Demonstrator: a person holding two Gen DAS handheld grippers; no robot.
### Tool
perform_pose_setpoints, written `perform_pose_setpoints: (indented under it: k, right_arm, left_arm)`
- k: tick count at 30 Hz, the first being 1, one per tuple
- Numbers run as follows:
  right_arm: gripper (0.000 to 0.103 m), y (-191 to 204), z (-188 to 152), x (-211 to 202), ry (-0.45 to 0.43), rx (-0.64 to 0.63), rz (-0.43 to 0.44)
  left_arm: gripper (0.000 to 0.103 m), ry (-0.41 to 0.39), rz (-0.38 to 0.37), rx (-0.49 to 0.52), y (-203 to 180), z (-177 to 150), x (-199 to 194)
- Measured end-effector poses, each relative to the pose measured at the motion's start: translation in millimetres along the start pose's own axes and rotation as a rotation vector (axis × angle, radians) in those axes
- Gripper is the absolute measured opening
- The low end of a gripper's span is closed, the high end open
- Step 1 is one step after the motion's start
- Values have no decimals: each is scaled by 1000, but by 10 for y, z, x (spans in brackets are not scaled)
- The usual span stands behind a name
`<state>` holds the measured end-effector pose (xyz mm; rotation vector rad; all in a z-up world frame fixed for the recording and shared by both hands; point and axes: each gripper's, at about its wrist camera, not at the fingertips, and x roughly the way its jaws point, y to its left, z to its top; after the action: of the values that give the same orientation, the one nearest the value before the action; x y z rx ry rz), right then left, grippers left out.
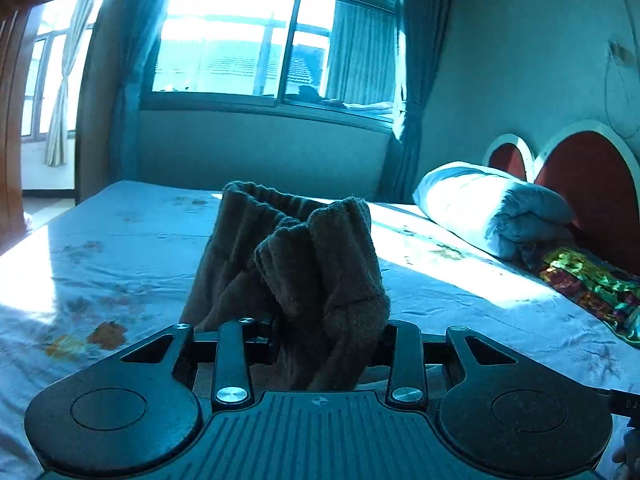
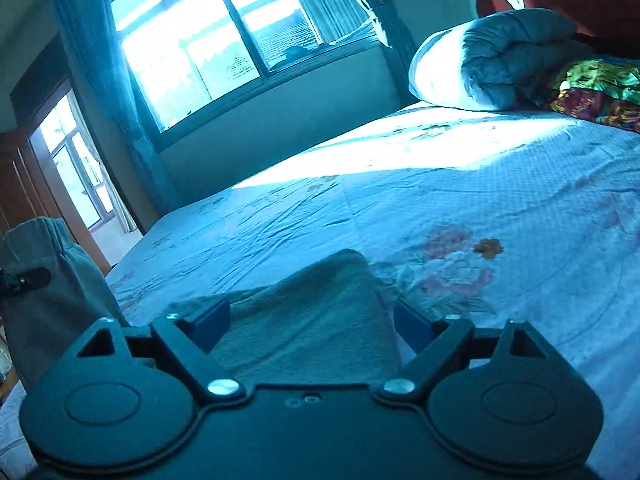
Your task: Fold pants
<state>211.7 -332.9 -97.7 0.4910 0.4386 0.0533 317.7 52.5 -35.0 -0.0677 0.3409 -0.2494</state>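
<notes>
The brown fleece pants (image 1: 304,264) bunch up between the jaws of my left gripper (image 1: 324,344), which is shut on them and holds the elastic waistband end raised above the bed. In the right wrist view a flat part of the pants (image 2: 312,320) lies between the blue fingers (image 2: 212,326) of my right gripper (image 2: 312,328), which stands wide around the cloth. The raised waistband part (image 2: 44,280) hangs at the far left with the left gripper's finger on it.
The bed sheet (image 1: 100,264) is pale with flower prints and wrinkles. A rolled quilt (image 1: 492,208) and a shiny patterned cloth (image 1: 588,280) lie by the red headboard (image 1: 592,176). A window (image 1: 272,32) and a doorway (image 1: 52,80) are beyond the bed.
</notes>
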Motion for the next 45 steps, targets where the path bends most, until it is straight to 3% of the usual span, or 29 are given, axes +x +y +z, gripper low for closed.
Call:
perform_pose_setpoints:
  k: [3, 4, 5, 7, 10, 14, 20, 25, 27, 30, 32, 34, 36, 41, 43, 45]
  right_arm:
    - [84, -405, 68, -77, -24, 100, -32]
    - [84, -527, 89, -91, -28, 131, -42]
    - [84, -637, 109, -94, -29, 163, -48]
    - [84, -825, 138, -96, -18, 239, -26]
    - [84, -917, 141, -61, 6, 314, 76]
    - [82, -733, 35, 152, 150, 403, 301]
    - [79, -535, -100, 333, 274, 432, 285]
    - [76, -377, -160, 480, 318, 420, 250]
    - [72, -292, -145, 547, 337, 400, 261]
    - [56, -215, -165, 706, 380, 364, 227]
    - [52, -212, -176, 777, 398, 381, 210]
    - [29, -123, -116, 777, 398, 341, 215]
    - [23, 62, 41, 715, 367, 263, 239]
    - [22, 403, 484, 451, 232, 162, 367]
    - [22, 316, 490, 396, 184, 157, 341]
    - [22, 27, 342, 579, 216, 228, 247]
  left_arm:
    - [40, 84, -114, 46, -668, -59, 272]
    - [47, 129, -170, 36, -913, -150, 314]
    - [64, 145, -234, 14, -1043, -264, 318]
    - [76, 149, -294, -6, -1172, -479, 250]
    - [82, 177, -246, -48, -1044, -715, 26]
    - [82, 183, -143, -119, -437, -836, -325]
    - [82, 241, -25, -136, 205, -1174, -815]
    - [82, 288, 2, -147, 373, -1368, -796]
    - [82, 293, 20, -142, 366, -1386, -711]
    - [82, 307, 48, -163, 408, -1403, -568]
    - [82, 315, 65, -170, 429, -1396, -472]
    - [82, 315, 84, -186, 474, -1395, -418]
    - [82, 315, 100, -208, 507, -1386, -377]
    - [82, 276, 84, -221, 481, -1358, -402]
    - [82, 269, 82, -221, 465, -1338, -412]
    - [82, 270, 65, -220, 446, -1330, -410]
